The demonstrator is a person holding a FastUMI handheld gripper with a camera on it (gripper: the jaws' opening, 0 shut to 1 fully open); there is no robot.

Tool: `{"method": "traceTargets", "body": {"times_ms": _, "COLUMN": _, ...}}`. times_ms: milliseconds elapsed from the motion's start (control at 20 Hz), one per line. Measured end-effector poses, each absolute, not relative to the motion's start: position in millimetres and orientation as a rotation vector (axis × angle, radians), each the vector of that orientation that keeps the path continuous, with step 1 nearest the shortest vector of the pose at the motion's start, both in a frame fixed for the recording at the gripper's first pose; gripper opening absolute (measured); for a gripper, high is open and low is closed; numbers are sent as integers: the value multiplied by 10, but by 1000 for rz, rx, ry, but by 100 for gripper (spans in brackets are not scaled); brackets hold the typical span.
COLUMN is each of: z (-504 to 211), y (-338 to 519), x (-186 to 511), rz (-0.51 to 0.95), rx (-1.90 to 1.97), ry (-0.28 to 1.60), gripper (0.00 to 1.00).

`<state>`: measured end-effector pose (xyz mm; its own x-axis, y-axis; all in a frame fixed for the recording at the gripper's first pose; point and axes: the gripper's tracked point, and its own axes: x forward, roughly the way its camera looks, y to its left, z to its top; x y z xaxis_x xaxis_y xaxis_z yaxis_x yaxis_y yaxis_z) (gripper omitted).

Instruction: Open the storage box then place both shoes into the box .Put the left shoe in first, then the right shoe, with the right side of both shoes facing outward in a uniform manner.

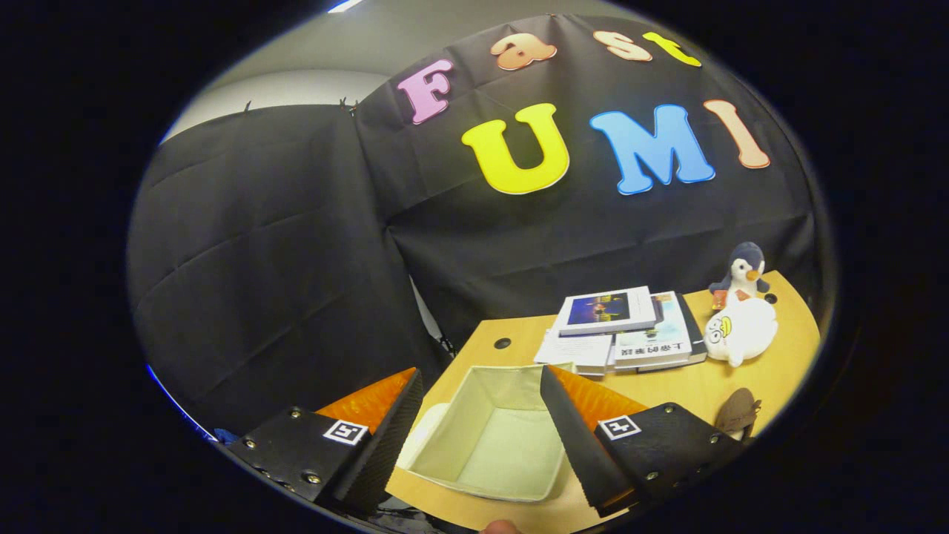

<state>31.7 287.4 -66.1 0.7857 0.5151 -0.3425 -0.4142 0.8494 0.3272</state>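
No legible text; book [655, 343] cover characters too small; claw [474, 404] fingers spread.

Storage box [493, 437] near corners hidden behind the spread jaws; brown object [738, 410] beyond, too small to identify.

gripper [478, 415] | fingers [385, 437] spread wide apart | holding nothing | tilted downward

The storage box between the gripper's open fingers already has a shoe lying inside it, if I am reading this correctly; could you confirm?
Not quite. The gripper view shows the storage box between the open fingers of the gripper, as you say, but it is empty: only its pale cloth lining shows, with no shoe inside. The rest stands.
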Motion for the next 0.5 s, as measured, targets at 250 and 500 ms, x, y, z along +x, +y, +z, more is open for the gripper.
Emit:
{"method": "traceTargets", "body": {"times_ms": 250, "z": -1019, "y": 2135, "x": 373, "rz": 380, "rx": 173, "ry": 454, "gripper": 97}}
{"method": "traceTargets", "body": {"times_ms": 500, "z": -1470, "y": 1530, "x": 427, "rz": 270, "rx": 110, "ry": 496, "gripper": 98}}
